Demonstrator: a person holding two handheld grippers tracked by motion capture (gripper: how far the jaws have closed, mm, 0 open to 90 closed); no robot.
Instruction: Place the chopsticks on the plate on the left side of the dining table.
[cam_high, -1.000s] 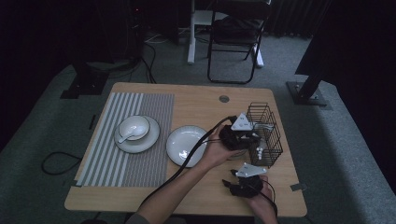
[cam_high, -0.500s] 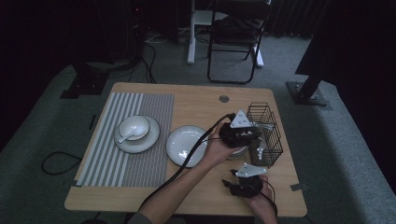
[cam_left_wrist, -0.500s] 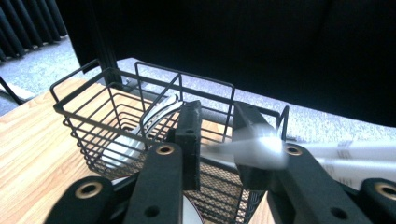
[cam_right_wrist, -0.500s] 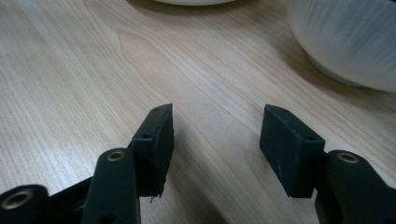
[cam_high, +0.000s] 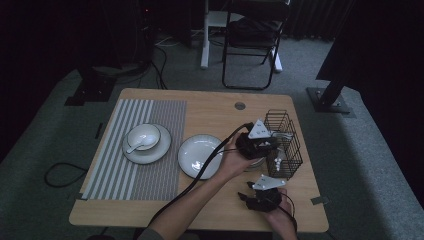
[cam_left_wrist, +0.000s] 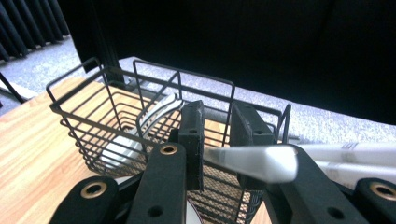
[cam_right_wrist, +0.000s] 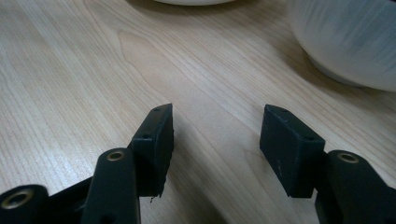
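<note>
Right now the work sits at the wire basket on the right side of the table. The left gripper is held at the basket's near wall, and a long white utensil handle lies across its fingers. Its jaws stand a narrow gap apart and have just been closing. In the left gripper view the handle's tip rests against the left pad, while the rest runs out over the right finger instead of sitting squarely between the two pads. It is blurred and close to the lens, so I cannot tell whether it is truly clamped or only resting there. Other pale cutlery already leans inside the basket.

To do this step well, I would first make the grip sure: bring the handle square between the pads, then squeeze until it no longer rocks. Next, tip the utensil upright over an open part of the basket, away from the cutlery already there, and lower it past the top wire before letting go. Catching the rim could tip the light basket.

The right gripper lies low at the table's front edge, jaws wide apart and empty, with a white bowl just ahead of it. It could steady the basket if it shifts.
</note>
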